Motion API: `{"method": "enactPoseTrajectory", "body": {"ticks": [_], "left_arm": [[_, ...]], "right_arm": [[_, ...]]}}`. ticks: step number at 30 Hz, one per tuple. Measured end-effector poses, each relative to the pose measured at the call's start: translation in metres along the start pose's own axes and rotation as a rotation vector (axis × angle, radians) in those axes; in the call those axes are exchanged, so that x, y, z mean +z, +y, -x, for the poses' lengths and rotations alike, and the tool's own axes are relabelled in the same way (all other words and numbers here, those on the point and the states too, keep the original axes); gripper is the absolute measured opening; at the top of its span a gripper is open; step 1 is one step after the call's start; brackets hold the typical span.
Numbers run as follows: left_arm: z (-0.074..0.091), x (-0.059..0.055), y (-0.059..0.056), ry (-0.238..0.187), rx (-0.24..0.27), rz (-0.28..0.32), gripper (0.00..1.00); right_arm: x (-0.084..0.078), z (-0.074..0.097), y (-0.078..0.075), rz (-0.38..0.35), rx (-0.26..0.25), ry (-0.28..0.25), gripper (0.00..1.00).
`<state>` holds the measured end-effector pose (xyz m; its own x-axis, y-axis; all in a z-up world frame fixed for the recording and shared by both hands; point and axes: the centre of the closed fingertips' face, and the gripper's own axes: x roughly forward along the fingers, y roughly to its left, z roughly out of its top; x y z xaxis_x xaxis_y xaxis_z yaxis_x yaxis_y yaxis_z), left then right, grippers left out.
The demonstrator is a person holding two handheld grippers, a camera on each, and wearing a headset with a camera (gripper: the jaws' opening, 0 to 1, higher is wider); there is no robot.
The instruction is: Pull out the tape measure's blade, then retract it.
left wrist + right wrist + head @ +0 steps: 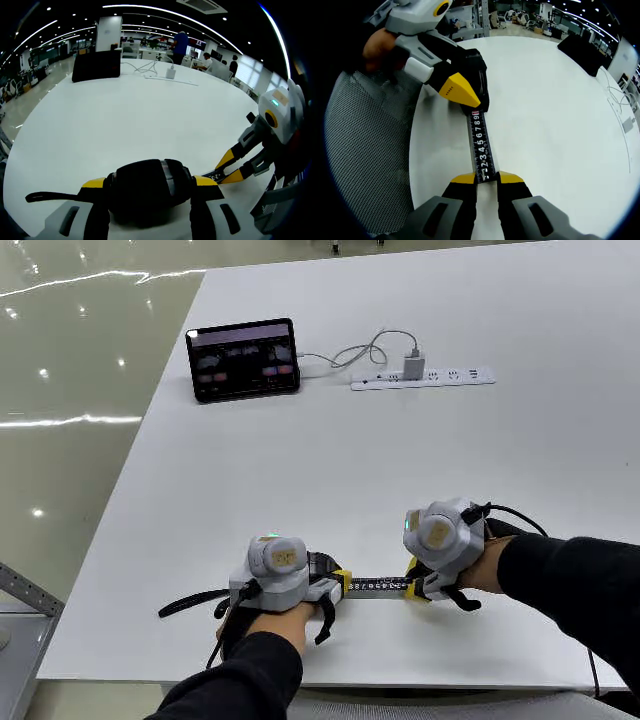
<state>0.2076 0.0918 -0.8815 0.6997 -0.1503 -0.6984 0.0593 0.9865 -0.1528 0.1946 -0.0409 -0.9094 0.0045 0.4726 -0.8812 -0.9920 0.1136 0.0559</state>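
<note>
Left claw: your left gripper (pixel 150 181) clamps the black tape measure case (pixel 145 196), at 7 o'clock on the table (pixel 420 470).
Right claw: your right gripper (pixel 484 178) pinches the blade (pixel 479 137) tip, at 3 o'clock from the case.
Blade: a short stretch is out, spanning both claws.
Far: tablet (pixel 243 358) at 11 o'clock, power strip (pixel 425 378) at 1 o'clock.

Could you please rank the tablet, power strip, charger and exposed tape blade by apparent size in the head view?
1. tablet
2. power strip
3. charger and exposed tape blade: too alike to rank, the blade being nearer the camera.
</note>
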Motion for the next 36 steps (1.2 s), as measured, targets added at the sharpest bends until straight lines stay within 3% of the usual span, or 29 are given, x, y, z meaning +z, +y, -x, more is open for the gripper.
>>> {"method": "enactPoseTrajectory", "body": {"ticks": [6, 20, 30, 32, 36], "left_arm": [[0.0, 0.0, 0.0, 0.0, 0.0, 0.001, 0.61], [0.0, 0.0, 0.0, 0.001, -0.001, 0.004, 0.61], [0.0, 0.0, 0.0, 0.001, -0.003, 0.006, 0.61], [0.0, 0.0, 0.0, 0.001, -0.004, 0.007, 0.61], [0.001, -0.001, 0.002, 0.006, -0.013, 0.028, 0.61]], "right_arm": [[0.004, -0.002, 0.003, 0.023, -0.008, -0.002, 0.11], [0.013, -0.007, 0.003, 0.002, -0.026, -0.026, 0.11], [0.018, -0.009, 0.003, 0.043, -0.019, -0.036, 0.11], [0.021, -0.01, 0.004, 0.003, -0.006, -0.056, 0.11], [0.023, -0.01, 0.003, -0.008, 0.002, -0.079, 0.11]]}}
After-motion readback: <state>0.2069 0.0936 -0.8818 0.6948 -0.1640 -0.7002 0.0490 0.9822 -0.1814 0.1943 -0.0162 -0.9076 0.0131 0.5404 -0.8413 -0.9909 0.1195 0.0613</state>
